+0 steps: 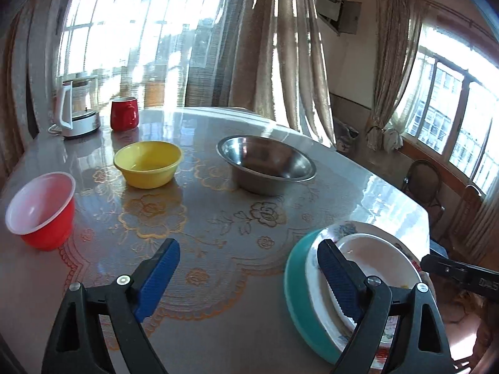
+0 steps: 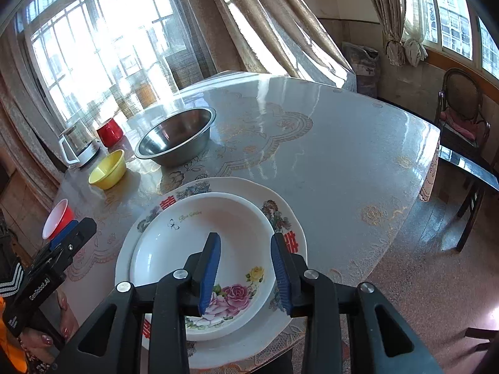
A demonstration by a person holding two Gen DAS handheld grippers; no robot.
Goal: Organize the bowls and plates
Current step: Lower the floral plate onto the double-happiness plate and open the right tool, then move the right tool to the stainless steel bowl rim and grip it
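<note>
A stack of plates sits at the table's near edge. It has a teal plate (image 1: 291, 283) at the bottom, then a large decorated white plate (image 2: 237, 187), with a smaller white deep plate (image 2: 199, 233) painted with roses on top. My right gripper (image 2: 244, 238) hovers over the deep plate's right rim, jaws apart, one finger inside the rim and one outside, pads not pressing. My left gripper (image 1: 248, 244) stands wide open just left of the stack, nothing between its fingers. Farther back are a red bowl (image 1: 40, 208), a yellow bowl (image 1: 148, 163) and a steel bowl (image 1: 265, 163), each standing alone.
A glass kettle (image 1: 76, 115) and a red mug (image 1: 124, 113) stand at the far left of the round table (image 2: 327, 162). A chair (image 2: 461, 109) and a dark bench (image 2: 467, 165) lie beyond the table's right edge. A hand (image 2: 46, 336) holds the left gripper.
</note>
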